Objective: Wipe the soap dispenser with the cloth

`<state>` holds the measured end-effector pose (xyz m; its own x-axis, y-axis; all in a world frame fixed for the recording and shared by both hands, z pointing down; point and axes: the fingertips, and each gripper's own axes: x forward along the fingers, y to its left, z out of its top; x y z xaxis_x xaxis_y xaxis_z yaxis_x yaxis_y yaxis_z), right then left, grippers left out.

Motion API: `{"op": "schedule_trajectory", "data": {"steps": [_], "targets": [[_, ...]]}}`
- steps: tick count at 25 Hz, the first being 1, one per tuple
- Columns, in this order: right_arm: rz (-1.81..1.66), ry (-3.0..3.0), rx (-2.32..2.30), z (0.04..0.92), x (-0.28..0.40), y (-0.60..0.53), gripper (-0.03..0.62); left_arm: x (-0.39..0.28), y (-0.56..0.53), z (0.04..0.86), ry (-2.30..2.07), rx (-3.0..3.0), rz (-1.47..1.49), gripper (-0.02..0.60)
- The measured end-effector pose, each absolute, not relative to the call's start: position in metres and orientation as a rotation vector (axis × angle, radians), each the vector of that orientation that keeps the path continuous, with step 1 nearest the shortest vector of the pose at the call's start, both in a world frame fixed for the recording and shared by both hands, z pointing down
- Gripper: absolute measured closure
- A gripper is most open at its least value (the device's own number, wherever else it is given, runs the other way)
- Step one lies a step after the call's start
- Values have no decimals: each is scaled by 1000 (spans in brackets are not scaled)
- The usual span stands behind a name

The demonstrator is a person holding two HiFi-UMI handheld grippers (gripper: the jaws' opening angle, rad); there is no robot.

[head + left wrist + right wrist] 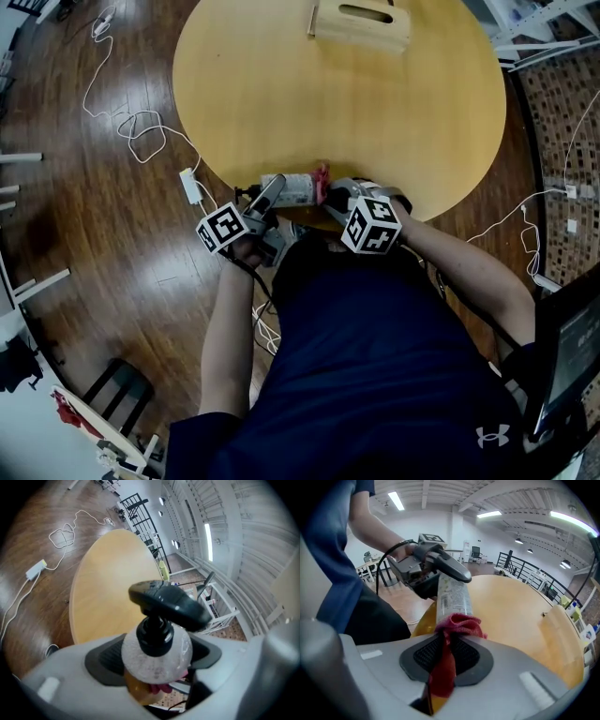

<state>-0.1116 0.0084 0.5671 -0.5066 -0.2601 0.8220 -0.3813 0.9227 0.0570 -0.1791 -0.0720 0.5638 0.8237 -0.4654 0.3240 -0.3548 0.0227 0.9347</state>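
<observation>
Our right hand-held gripper (447, 641) pinches the red cloth (459, 624) against the base of the soap dispenser (452, 595). Our left hand-held gripper (157, 656) clamps that bottle, held level over the tabletop's (375, 122) near edge.

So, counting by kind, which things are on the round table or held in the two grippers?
1 soap dispenser, in the left gripper
1 red cloth, in the right gripper
1 wooden box, on the table
Total: 3
</observation>
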Motion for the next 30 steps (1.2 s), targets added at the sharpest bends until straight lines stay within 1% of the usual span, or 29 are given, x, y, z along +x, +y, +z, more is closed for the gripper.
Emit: {"op": "schedule_trajectory", "data": {"steps": [3, 7, 13, 15, 18, 22, 26, 30], "targets": [[163, -2191, 476, 554, -112, 14, 534, -179, -74, 565, -677, 1573, -100, 210], [269, -2203, 636, 552, -103, -11, 534, -178, -80, 563, -700, 1594, -93, 210], [420, -2190, 766, 561, -88, -22, 534, -171, -99, 530, -821, 1873, 26, 216], [503, -2256, 835, 546, -85, -22, 534, -165, -109, 496, -788, 1932, -30, 216], [588, -2458, 985, 486, -80, -27, 534, -156, -115, 454, -689, 1970, -126, 216], [476, -2579, 1133, 420, -60, -40, 534, -137, -110, 414, -580, 1904, -235, 216], [440, -2538, 1177, 420, -44, -53, 534, -121, -107, 389, -508, 1821, -328, 216], [484, -2517, 1132, 436, -55, -41, 536, -119, -105, 386, -480, 1762, -365, 216]]}}
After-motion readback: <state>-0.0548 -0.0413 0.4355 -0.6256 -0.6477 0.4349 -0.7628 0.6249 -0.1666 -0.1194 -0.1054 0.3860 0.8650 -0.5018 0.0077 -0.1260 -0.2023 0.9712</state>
